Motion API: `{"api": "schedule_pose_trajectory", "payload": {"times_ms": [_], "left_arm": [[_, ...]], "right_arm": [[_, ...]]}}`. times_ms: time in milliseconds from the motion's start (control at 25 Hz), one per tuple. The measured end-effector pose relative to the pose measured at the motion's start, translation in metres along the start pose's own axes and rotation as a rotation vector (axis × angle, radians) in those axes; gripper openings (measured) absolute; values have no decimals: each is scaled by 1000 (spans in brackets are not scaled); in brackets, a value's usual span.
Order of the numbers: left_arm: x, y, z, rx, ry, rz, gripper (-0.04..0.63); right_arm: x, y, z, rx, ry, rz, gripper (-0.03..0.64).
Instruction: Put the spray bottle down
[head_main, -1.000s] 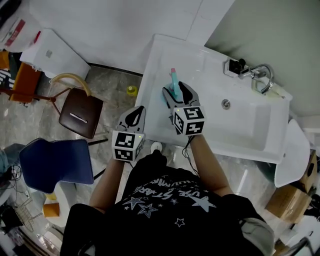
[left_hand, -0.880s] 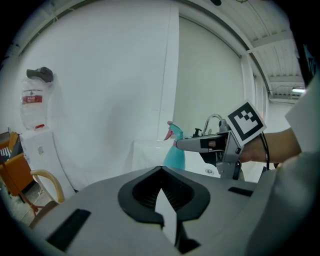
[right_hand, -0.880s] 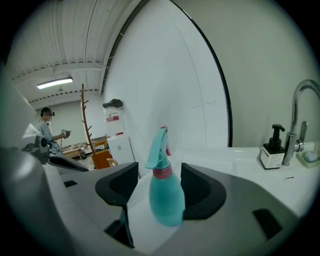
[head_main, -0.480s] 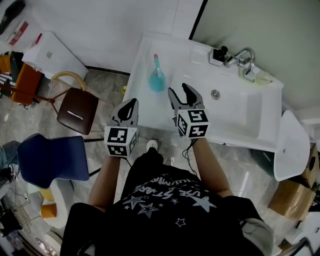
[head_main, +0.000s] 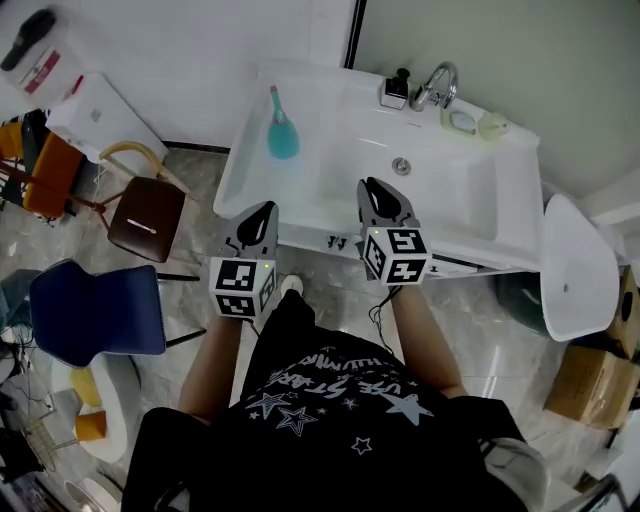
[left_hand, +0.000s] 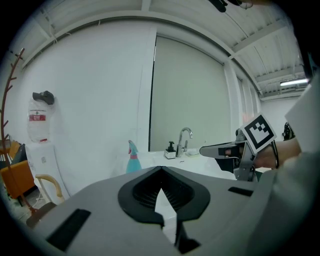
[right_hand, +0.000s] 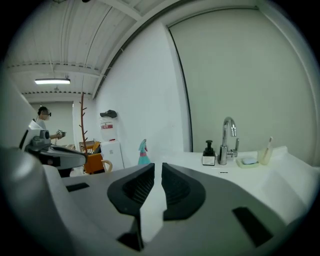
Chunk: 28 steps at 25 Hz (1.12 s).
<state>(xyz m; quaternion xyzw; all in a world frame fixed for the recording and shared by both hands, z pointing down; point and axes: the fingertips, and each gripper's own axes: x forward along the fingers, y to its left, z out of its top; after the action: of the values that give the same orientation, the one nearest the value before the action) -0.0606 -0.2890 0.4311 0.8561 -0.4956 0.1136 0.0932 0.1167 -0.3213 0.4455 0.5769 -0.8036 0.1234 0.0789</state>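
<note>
Head view: the bottle (head_main: 281, 135) stands upright, pink head on top, on the sink's (head_main: 300, 215) far-left corner. It is well apart from the left gripper (head_main: 265, 207) and right gripper (head_main: 378, 185).

Left gripper view: jaws pinched together, nothing between them.

Right gripper view: jaws just closing, a narrow slit left, nothing between them.

Plastic spray bottle (head_main: 281, 135), glossy sink (head_main: 460, 195)

Teal spray bottle (head_main: 282, 135) (pink-topped) upright on sink (head_main: 440, 190)
</note>
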Motion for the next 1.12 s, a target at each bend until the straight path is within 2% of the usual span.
{"api": "schedule_pose_trajectory", "payload": {"times_ms": [200,360,560,800,1120], "left_arm": [[-27,-52,-15,2,-2,-21,15],[-52,-92,-26,9,6,-37,15],[-83,-133,-41,17,34,-49,15],[-101,-162,-45,28,39,-60,15],[-111,-176,-57,18,64,-71,15]], "right_arm": [[-62,-16,-17,9,-17,-26,17],[-111,-30,-33,38,-6,-49,12],[-165,-44,-55,20,32,-62,12],[-206,-61,-71,25,49,-75,12],[-227,-72,-86,34,75,-101,12]]}}
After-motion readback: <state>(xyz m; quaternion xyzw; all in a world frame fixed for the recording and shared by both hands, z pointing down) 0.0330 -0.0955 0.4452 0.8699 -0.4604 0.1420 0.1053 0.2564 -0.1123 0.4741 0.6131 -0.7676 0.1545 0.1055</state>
